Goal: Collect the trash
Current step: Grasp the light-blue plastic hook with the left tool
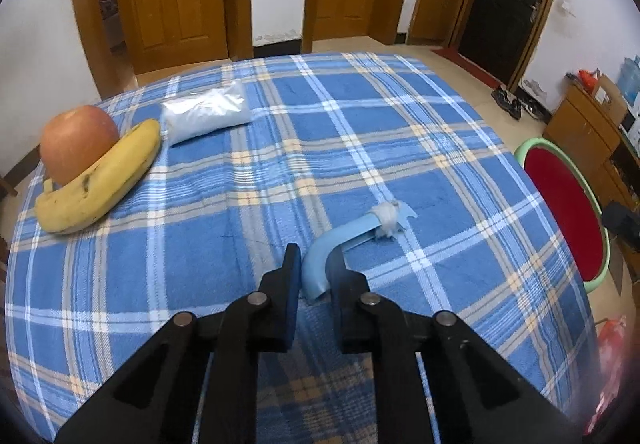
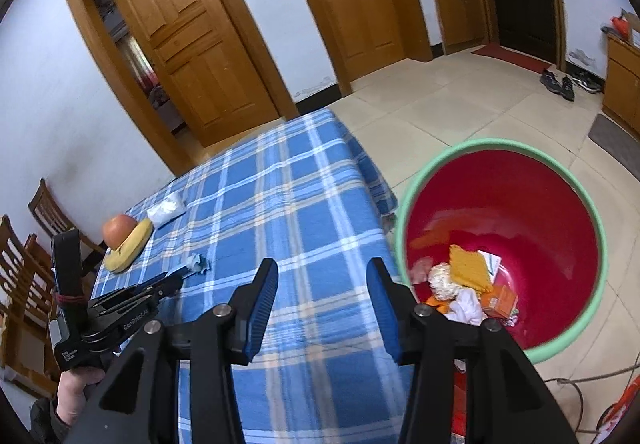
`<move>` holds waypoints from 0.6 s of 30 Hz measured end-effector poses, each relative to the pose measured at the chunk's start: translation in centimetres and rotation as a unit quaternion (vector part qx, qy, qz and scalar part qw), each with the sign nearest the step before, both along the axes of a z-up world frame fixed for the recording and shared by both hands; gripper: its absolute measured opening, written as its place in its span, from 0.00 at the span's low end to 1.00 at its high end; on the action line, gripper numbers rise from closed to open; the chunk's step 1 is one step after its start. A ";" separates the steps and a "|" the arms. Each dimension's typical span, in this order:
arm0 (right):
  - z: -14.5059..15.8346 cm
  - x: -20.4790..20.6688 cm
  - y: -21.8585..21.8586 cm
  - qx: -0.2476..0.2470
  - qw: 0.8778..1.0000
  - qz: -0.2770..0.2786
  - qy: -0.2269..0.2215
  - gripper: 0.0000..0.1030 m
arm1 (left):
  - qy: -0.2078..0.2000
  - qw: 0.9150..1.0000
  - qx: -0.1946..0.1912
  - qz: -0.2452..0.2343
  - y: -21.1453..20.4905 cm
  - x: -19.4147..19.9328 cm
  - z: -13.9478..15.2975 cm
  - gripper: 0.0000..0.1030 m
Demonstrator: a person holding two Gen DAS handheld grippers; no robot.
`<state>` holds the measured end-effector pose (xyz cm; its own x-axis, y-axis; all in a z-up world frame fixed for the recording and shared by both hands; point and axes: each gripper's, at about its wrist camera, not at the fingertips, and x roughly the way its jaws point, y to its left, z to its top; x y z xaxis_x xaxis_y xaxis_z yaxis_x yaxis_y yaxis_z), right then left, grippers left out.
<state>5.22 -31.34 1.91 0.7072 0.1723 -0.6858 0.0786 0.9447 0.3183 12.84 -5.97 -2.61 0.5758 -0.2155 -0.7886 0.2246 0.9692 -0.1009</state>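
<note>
A light blue curved strip (image 1: 344, 240) with a white cotton wad (image 1: 387, 219) on its far end lies on the blue plaid table. My left gripper (image 1: 315, 268) has its jaws around the near end of the strip, still a little apart. In the right wrist view the left gripper (image 2: 176, 280) reaches the strip (image 2: 197, 263). My right gripper (image 2: 322, 280) is open and empty, over the table's right edge beside the red bin with a green rim (image 2: 500, 143), which holds several pieces of trash (image 2: 466, 276).
An apple (image 1: 78, 142), a banana (image 1: 100, 180) and a clear bag of white powder (image 1: 208, 116) lie at the table's far left. The bin (image 1: 564, 204) stands on the floor right of the table. Wooden chairs (image 2: 24, 252) stand to the left. Doors line the back wall.
</note>
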 end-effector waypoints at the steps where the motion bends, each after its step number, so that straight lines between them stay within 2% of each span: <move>1: 0.1 0.3 0.4 -0.002 1.000 0.005 0.000 0.48 | -0.003 1.000 -0.003 0.004 0.3 -0.1 0.2 0.13; 6: 0.3 1.4 2.8 -0.008 0.999 0.033 -0.002 0.48 | -0.029 0.999 -0.011 0.045 3.1 -0.9 2.2 0.12; 15: 0.6 4.9 9.0 -0.005 0.996 0.095 0.002 0.48 | -0.064 0.987 -0.029 0.144 10.3 -1.3 4.9 0.13; 18: 0.7 6.3 11.5 -0.006 0.993 0.114 0.005 0.55 | -0.068 0.981 -0.036 0.176 12.8 -1.1 5.0 0.12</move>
<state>11.56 -19.79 2.60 0.6438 0.3188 -0.6956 -0.1353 0.9422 0.3065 11.70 6.84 2.41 0.7239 -0.0365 -0.6889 -0.1073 0.9805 -0.1646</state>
